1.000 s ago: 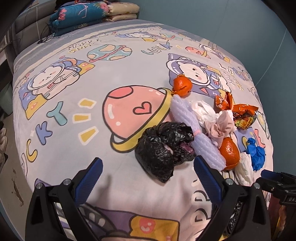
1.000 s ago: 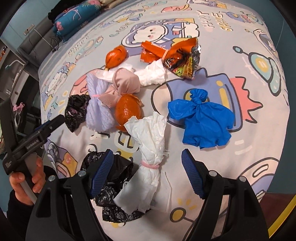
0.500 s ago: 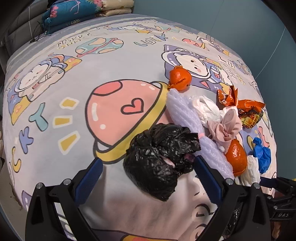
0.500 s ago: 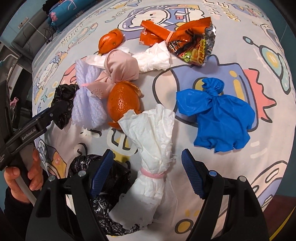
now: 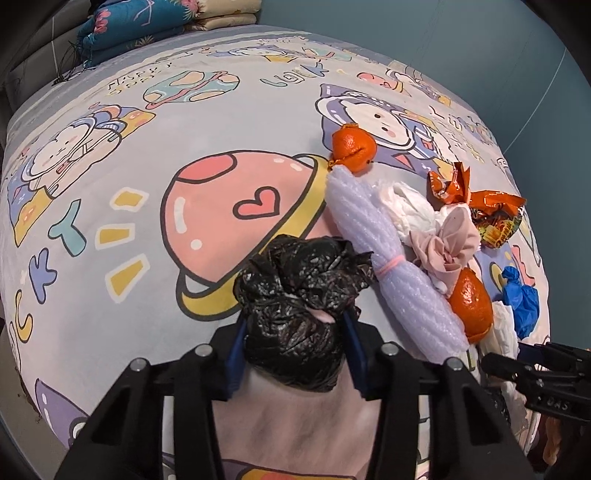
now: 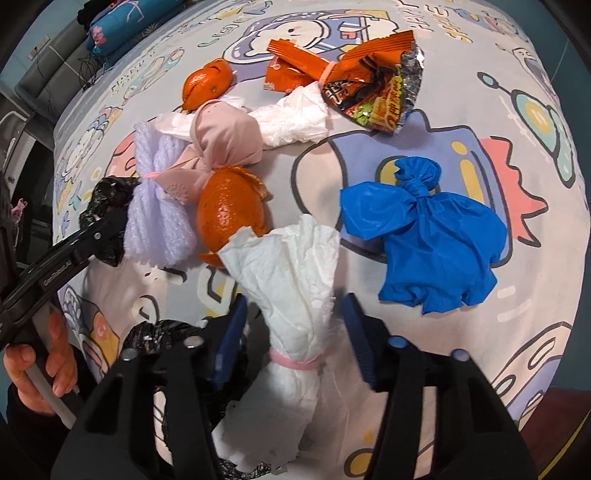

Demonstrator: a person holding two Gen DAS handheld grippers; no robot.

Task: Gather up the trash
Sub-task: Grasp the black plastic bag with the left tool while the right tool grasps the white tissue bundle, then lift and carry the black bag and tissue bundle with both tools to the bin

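Observation:
My left gripper (image 5: 295, 347) points down at a crumpled black plastic bag (image 5: 299, 295) on the cartoon bedsheet. Its jaws are closing, and both blue pads press the bag's sides. My right gripper (image 6: 293, 332) straddles a white tissue bundle (image 6: 291, 273) tied with a pink band. Its jaws are closing too, with a thin gap left on each side of the tissue. Beside the tissue lie an orange peel (image 6: 229, 214), a lilac foam net (image 6: 155, 206), a pink cloth bundle (image 6: 225, 144) and a knotted blue glove (image 6: 424, 243).
Further back lie a second orange peel (image 6: 207, 85), a white tissue (image 6: 295, 118) and an orange snack wrapper (image 6: 369, 85). A black bin bag (image 6: 155, 332) hangs at the bed's near edge. A hand (image 6: 40, 369) holds the left gripper. Folded bedding (image 5: 147, 18) sits at the far end.
Both grippers sank toward the bed and their jaws narrowed. The left pads came in onto the black bag. The right pads closed in around the tied tissue.

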